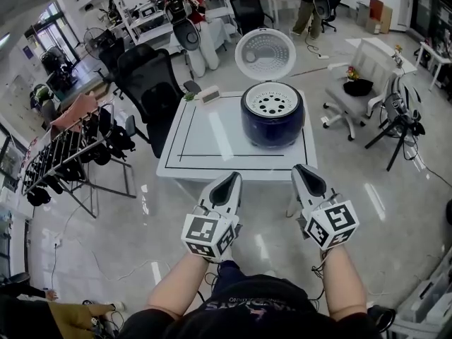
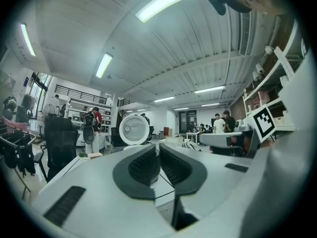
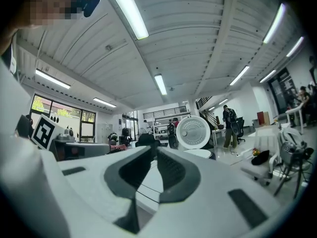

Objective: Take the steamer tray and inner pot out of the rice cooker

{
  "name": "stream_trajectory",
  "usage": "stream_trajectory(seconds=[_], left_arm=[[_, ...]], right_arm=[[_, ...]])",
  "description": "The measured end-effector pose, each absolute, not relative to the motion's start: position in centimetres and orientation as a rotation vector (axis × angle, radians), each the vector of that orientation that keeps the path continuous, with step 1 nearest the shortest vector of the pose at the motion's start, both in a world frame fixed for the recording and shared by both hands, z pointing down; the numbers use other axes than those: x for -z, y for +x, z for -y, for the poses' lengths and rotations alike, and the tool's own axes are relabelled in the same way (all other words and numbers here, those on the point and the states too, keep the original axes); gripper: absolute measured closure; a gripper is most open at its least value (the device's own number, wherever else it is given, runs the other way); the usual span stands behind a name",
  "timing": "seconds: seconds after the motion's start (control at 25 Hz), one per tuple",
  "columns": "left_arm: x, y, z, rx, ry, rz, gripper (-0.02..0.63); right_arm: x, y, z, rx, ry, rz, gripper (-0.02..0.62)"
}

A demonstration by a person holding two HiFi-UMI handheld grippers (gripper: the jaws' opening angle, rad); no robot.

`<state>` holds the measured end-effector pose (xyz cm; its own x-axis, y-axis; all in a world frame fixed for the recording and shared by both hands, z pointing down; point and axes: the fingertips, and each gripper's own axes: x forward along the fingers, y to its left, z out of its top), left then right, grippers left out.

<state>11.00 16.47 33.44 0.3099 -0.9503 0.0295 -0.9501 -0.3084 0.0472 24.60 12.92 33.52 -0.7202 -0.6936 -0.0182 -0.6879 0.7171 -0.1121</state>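
Left gripper [image 1: 232,180] and right gripper [image 1: 304,171], jaws pressed together, empty; open rice cooker [image 1: 272,122] with steamer tray [image 1: 272,102] ahead of both.

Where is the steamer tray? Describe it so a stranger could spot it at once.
Start at the white square table in the middle of the floor; a dark blue rice cooker stands on its right side. The steamer tray is the white disc with holes lying flat in the cooker's open top, unlike the round lid, which stands raised behind it.
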Motion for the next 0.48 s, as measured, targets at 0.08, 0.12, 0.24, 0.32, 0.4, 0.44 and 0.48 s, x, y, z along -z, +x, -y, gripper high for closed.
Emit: stream_trajectory(seconds=[0.08,0.12,0.24,0.32,0.4,0.44,0.48], left_arm=[[-33.3,10.4,-15.6,0.023,2.508,1.830,0.380],[-33.3,9.9,-15.0,0.024,2.511,1.847,0.286],[-33.4,8.1,-13.0,0.009,2.512,1.878,0.258],[-33.6,7.1,-11.5,0.006,2.515,1.867,0.256],[-33.8,6.0,-9.8,0.010,2.519,1.847,0.256],[-34.0,5.4,-9.0,0.012,2.521,1.834,0.257],[-34.2,4.8,-8.1,0.013,2.526,1.819,0.258]], right_arm=[[-33.0,24.5,-12.2,0.118,-1.173,-2.811,0.451],[-32.6,24.6,-11.6,0.097,-1.205,-2.780,0.346],[-32.0,25.0,-9.4,0.052,-1.324,-2.704,0.299],[-32.0,25.1,-7.8,0.066,-1.374,-2.674,0.299],[-32.2,24.8,-6.1,0.091,-1.401,-2.658,0.299],[-32.4,24.6,-5.3,0.098,-1.417,-2.652,0.299],[-32.5,24.3,-4.5,0.101,-1.437,-2.645,0.299]])
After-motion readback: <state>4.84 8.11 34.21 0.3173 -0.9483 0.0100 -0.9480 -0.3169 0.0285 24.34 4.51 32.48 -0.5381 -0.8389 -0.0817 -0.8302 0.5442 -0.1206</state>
